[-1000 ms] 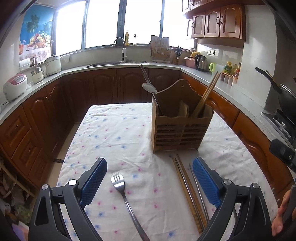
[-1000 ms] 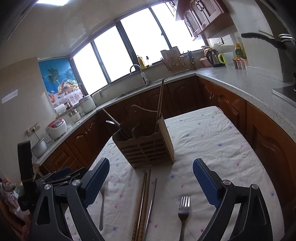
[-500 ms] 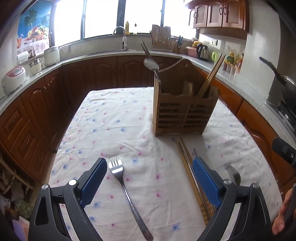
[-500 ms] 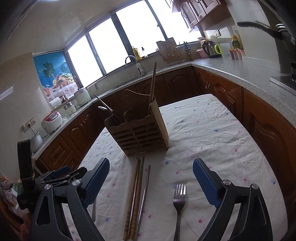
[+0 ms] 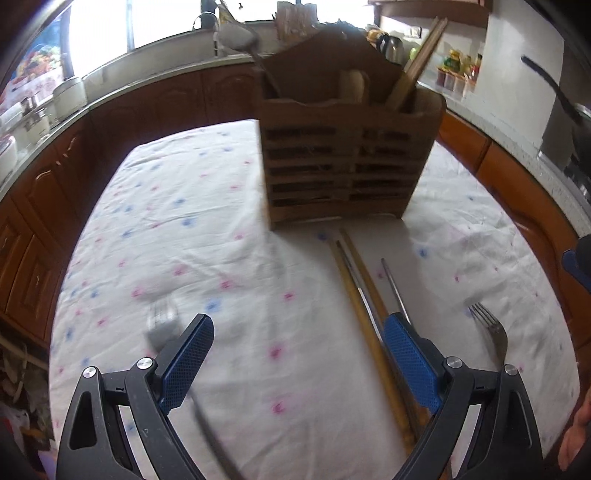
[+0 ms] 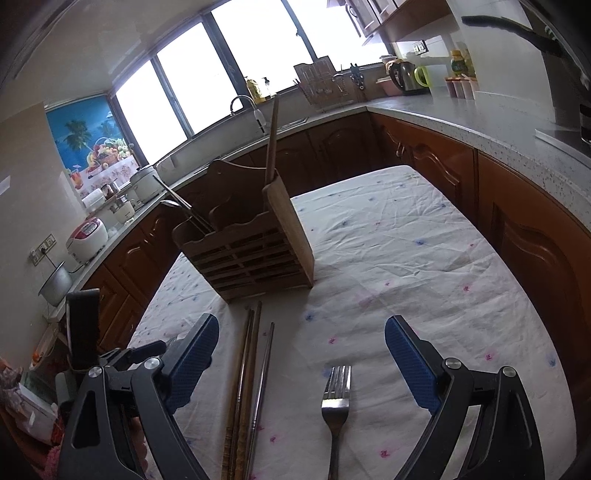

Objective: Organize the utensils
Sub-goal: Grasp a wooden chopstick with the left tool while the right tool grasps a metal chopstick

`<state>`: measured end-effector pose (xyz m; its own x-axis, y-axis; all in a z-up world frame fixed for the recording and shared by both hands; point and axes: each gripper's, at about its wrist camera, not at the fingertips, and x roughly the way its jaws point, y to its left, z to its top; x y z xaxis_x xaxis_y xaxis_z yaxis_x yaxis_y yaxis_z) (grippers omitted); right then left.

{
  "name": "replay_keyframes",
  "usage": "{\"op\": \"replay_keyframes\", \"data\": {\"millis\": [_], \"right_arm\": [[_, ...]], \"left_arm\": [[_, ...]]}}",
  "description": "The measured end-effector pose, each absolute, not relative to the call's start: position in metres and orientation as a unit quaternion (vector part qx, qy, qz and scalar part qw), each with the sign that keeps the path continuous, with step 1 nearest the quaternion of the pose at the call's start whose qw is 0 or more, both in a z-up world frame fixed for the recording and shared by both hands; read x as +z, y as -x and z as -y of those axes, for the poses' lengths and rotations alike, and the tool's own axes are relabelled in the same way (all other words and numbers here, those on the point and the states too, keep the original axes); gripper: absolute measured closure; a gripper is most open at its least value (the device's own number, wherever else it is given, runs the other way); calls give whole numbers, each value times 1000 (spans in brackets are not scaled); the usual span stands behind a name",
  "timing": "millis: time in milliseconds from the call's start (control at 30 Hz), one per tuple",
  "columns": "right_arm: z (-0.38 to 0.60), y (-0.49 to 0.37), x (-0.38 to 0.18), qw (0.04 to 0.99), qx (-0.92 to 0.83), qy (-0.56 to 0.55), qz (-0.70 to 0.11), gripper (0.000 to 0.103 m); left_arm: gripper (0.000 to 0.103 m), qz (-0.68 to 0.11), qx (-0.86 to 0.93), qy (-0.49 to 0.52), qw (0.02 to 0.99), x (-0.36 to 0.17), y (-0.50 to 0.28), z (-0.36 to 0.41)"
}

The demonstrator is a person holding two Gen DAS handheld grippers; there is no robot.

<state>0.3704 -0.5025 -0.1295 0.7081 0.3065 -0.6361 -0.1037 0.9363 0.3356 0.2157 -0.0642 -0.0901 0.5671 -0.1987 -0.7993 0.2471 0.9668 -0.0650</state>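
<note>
1. Wooden utensil caddy (image 5: 341, 173), slatted front, upright mid-table on a white tablecloth (image 5: 184, 221) w/ pink and blue dots. Holds a metal spoon (image 5: 236, 35) in its left compartment, bowl up, and wooden chopsticks (image 5: 417, 62) at right, leaning up-right.
2. Loose chopsticks (image 6: 245, 373), wood pair plus metal ones, flat on cloth just in front of caddy; long axis runs from caddy base toward near table edge. Near ends cut off by frame.
3. Fork A (image 6: 335, 398), right wrist view: tines toward caddy, handle toward near edge, end cut off. Lies between the right gripper (image 6: 301, 362) fingers; not touched.
4. Fork B (image 5: 162, 325), left wrist view: motion-blurred, tines away from camera, handle partly hidden behind the left finger of the left gripper (image 5: 299, 358).
5. Both grippers: jaws wide apart, blue pads, holding nothing, above near part of table.
6. No legible writing. Countertop items too small to read.
</note>
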Motion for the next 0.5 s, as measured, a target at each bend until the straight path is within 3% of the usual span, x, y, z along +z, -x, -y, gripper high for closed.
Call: {"op": "replay_keyframes", "data": {"millis": [500], "right_arm": [[499,-389,-135,908,121,-141,-376,10]], "left_arm": [[13,-480,-119,-76,866,-130,-240,66]]}}
